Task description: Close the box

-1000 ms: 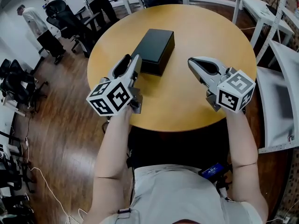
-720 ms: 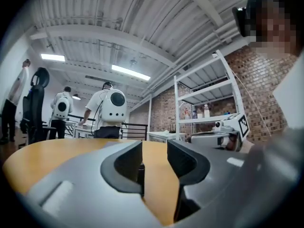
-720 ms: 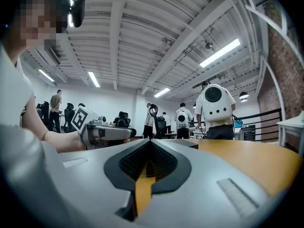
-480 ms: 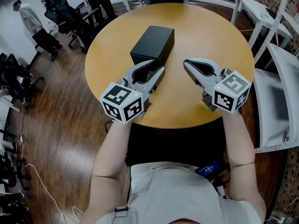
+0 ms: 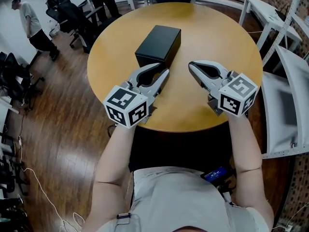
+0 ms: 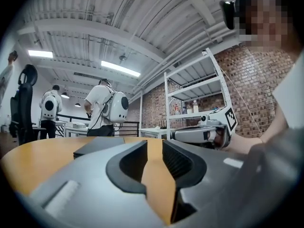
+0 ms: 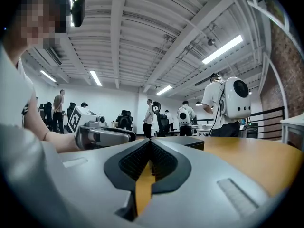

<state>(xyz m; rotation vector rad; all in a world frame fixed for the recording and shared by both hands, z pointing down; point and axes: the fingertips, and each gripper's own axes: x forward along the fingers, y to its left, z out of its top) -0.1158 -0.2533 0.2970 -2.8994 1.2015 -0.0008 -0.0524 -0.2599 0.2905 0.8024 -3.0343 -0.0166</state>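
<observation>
Round table, one box
A round wooden table (image 5: pixel 217 37) carries a closed black box (image 5: pixel 158 45) (lying flat, set at a slant) left of its middle.

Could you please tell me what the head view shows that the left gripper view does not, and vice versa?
Head view only: the wooden floor and the left hand-held gripper's marker cube. Left gripper view only: its jaws, which have just been closing, apart with nothing between; the ceiling lights. Both: the closed black box, round table, right hand-held gripper.
</observation>
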